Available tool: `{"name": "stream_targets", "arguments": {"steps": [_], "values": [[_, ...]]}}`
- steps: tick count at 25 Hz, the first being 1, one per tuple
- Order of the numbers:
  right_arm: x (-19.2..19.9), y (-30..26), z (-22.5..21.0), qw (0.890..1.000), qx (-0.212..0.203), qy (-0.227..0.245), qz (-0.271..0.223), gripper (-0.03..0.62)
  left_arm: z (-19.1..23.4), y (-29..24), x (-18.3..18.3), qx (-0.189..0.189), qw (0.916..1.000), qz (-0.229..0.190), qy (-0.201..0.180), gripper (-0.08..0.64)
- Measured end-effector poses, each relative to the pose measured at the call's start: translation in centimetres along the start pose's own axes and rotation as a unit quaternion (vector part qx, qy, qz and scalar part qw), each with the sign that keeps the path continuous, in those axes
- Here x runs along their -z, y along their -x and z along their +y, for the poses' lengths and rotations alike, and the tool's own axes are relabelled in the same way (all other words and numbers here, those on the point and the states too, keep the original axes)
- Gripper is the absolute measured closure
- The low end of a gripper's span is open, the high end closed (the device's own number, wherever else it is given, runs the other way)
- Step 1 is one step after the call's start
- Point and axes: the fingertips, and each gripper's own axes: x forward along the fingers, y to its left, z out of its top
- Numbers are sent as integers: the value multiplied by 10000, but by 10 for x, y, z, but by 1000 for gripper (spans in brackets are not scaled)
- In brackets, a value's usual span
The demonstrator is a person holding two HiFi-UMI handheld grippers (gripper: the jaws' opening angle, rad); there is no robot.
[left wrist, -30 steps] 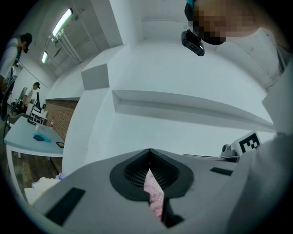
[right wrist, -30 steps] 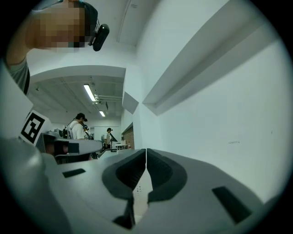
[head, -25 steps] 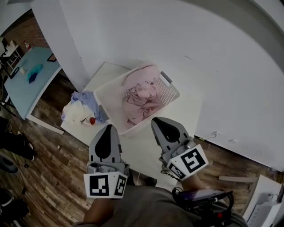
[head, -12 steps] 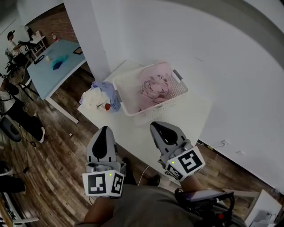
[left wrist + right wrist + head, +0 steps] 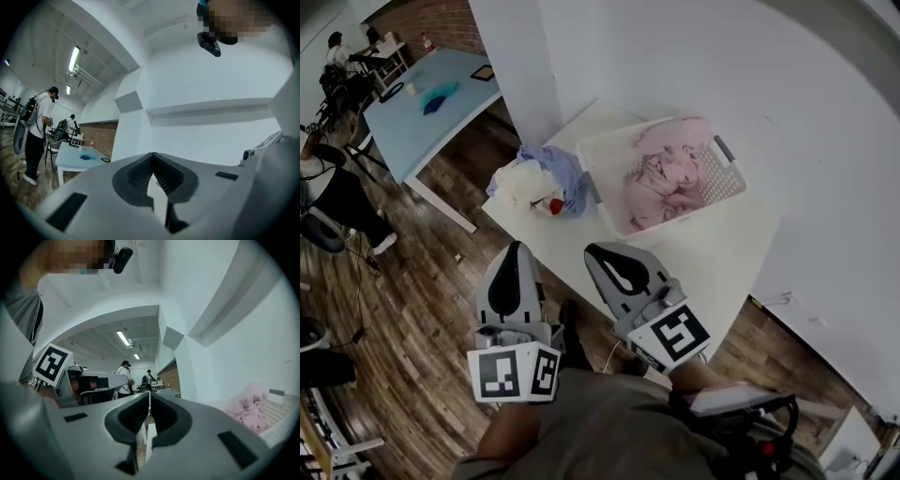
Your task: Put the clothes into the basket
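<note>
Wood-plank flooring (image 5: 412, 309) is spreading across the left of the head view, and a white wall (image 5: 787, 84) is filling the right. A white table (image 5: 712, 267) is standing against that wall. A pale blue table (image 5: 431, 122) is sitting well apart from it at the upper left, where people (image 5: 337, 56) are standing.

On the white table a white slatted basket (image 5: 724, 186) is resting near the wall, and pink clothes (image 5: 666, 178) are lying heaped inside it up to the rim. Just beside the basket, on its left, a loose pile of blue and white clothes (image 5: 534, 178) is lying on the tabletop. A small red patch (image 5: 554, 205) is showing in the pile, possibly another garment, though it is too small to tell.

The person is holding both grippers out low in front of the body, side by side and pointing level. The left gripper (image 5: 515, 247) is reaching to the table's near edge, short of the pile. The right gripper (image 5: 596, 251) is hanging over the tabletop, angled toward the pile and apart from the basket. Each gripper's jaws are pressing together at the tips with nothing between them. A marker cube (image 5: 514, 373) is riding at the rear of the left gripper and another cube (image 5: 675, 336) at the rear of the right.
</note>
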Motion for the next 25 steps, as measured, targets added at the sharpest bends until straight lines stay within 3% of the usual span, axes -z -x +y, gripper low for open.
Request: {"name": "stream_targets", "arguments": {"steps": [7,12,16,19,23,25], "values": [[55,-116,-17,9981,253,-244,510,572,100,-65,27,-23,9991,335,252,552],[120,-198,-37,9932,414,-421,1003,472,164,-112,62,-24,9983,527,256,552],[156,-244,-54,9880,608,-551,1307,438,207,-141,90,-18,9955,804,506,552],[178,-268,-79,9815,981,-359,1606,348,233,-163,108,-16,9937,956,593,552],[205,-291,-115,9626,1413,395,2279,140,260,-189,137,-33,9906,1192,670,552],[225,-297,-126,9551,1422,324,2580,77,271,-196,148,-101,9892,1277,714,552]]}}
